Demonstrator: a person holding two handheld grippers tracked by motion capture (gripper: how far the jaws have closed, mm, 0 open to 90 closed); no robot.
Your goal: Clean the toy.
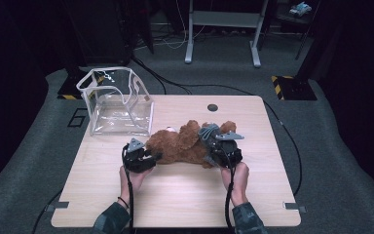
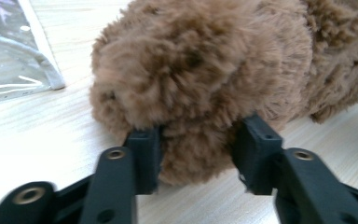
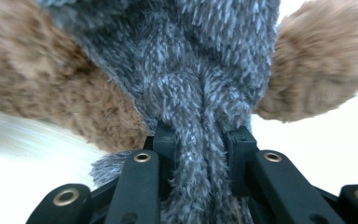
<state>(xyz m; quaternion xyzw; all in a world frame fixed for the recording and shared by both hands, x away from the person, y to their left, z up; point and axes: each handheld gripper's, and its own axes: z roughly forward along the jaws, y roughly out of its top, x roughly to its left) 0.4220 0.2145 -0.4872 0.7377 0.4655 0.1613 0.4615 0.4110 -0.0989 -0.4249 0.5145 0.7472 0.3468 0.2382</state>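
With the left claw (image 1: pixel 152 157) pinching the teddy bear's (image 1: pixel 180 145) plush limb and the right claw (image 1: pixel 216 141) clenched on its grey scarf (image 1: pixel 208 131) mid-surface, I'd lift both together toward the clear bag (image 1: pixel 117 101) at 10 o'clock so nothing slips.

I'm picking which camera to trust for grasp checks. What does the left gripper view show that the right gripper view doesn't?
Left gripper view alone: the left gripper shut on a fluffy brown limb of the brown plush teddy bear, a corner of the clear plastic bag with white trim and the pale wooden table.

Right gripper view alone: the right gripper pinching the bear's grey knitted garment.

Both share the bear's brown fur and a pair of black jaws closed on it.
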